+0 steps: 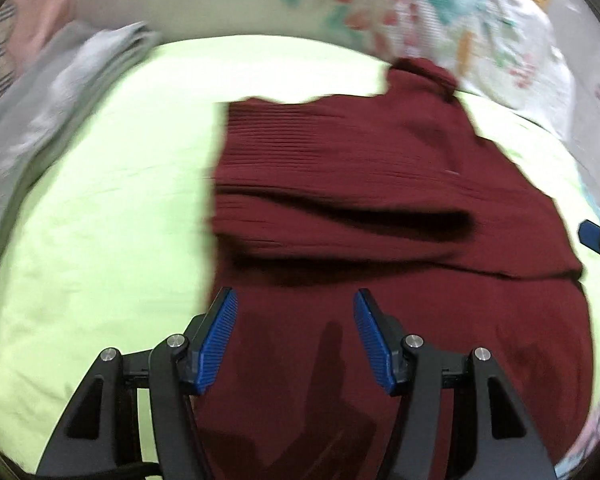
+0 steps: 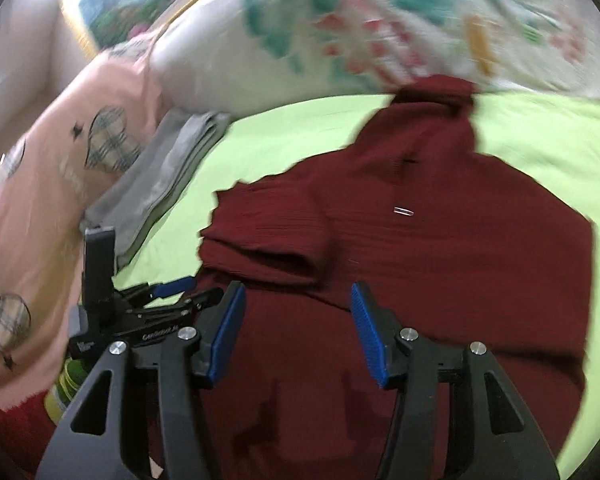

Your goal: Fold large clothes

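Observation:
A dark red ribbed turtleneck sweater (image 1: 380,160) lies flat on a light green bed sheet (image 1: 100,220), collar pointing away, with one sleeve folded across its body. It also shows in the right wrist view (image 2: 440,240). My left gripper (image 1: 295,300) is open and empty, hovering over the sweater's near left part. My right gripper (image 2: 298,294) is open and empty, over the sweater's near edge. The left gripper (image 2: 168,292) shows at the left of the right wrist view. Both views are blurred.
Folded grey clothes (image 1: 48,112) lie at the far left of the sheet, also seen in the right wrist view (image 2: 160,184). A floral pillow (image 2: 340,28) lies behind the sweater. A pink cloth with heart prints (image 2: 40,200) lies at the left.

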